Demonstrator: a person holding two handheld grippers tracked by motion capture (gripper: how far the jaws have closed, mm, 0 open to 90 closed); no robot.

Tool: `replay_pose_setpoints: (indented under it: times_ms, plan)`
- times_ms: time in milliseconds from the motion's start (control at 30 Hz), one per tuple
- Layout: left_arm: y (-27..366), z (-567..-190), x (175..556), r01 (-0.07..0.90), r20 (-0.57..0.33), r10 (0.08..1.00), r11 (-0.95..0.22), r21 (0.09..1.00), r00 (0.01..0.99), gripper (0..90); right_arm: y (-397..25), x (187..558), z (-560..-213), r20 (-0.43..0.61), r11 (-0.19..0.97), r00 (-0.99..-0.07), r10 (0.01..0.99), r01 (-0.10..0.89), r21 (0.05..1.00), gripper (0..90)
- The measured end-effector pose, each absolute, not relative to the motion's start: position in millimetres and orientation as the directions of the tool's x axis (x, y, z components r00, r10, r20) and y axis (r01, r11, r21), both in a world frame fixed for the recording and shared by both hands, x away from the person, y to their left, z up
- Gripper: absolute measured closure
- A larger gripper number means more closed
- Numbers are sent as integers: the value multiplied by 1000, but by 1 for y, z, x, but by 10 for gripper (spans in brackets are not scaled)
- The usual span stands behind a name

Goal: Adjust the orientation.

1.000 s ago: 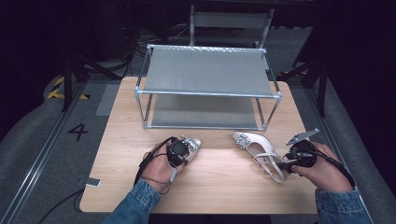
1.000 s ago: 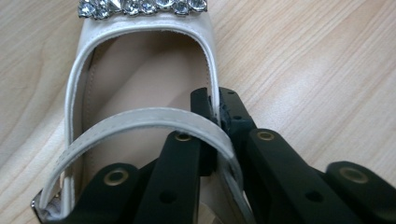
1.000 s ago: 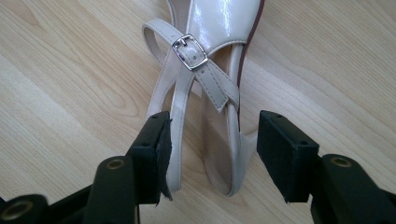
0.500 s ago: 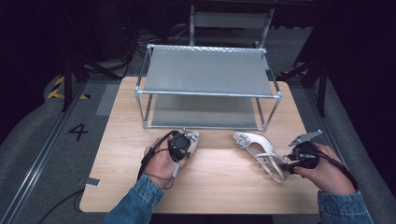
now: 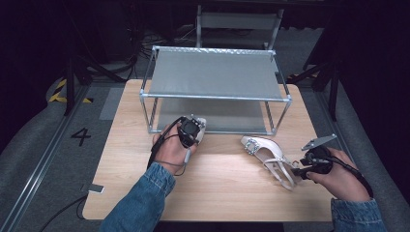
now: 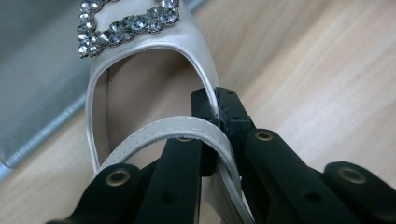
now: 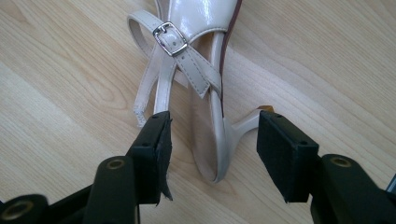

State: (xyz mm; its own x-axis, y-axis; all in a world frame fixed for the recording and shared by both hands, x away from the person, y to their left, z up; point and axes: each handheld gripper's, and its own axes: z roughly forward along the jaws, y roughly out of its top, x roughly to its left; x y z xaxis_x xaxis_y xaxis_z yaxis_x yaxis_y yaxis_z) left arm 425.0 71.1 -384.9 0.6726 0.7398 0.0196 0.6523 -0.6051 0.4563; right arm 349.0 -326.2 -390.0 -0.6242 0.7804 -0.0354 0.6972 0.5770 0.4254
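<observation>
The left tongs [image 5: 192, 126], clamped on a cream sandal [image 5: 199, 126], have carried it forward across the counter [image 5: 222, 193] to just before the rack [image 5: 215, 96], perhaps slightly lifted.

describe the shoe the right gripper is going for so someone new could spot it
On the wooden table, look in front of the grey two-tier metal rack, toward its right end. The cream heeled sandal lies there, between the open jaws of the right gripper; its twin is clamped in the left gripper.
</observation>
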Motion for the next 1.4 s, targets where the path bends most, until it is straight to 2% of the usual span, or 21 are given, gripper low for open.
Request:
replay_pose_setpoints:
  times_ms: [767,1200,1267,1300,1333,1367,1400]
  plan:
    - [47,-405,483,660,57,784,-557,503,618,871,-331,349,-391,-18,565,-620,784,702,433,464]
    - [41,-419,507,689,42,812,-520,505,582,867,-333,347,-391,-25,566,-616,787,706,426,470]
    - [39,-421,508,703,24,816,-513,493,578,840,-333,346,-392,-25,568,-617,787,706,423,469]
    - [37,-422,509,709,21,812,-522,474,583,788,-333,346,-392,-23,568,-618,786,707,422,469]
    - [37,-420,512,681,72,791,-566,464,608,690,-333,346,-393,-22,569,-619,785,706,422,469]
    - [35,-418,510,703,71,812,-542,461,579,554,-333,346,-393,-22,568,-618,786,706,423,466]
    - [35,-416,510,703,68,813,-540,463,579,521,-333,346,-393,-23,567,-617,787,707,423,462]
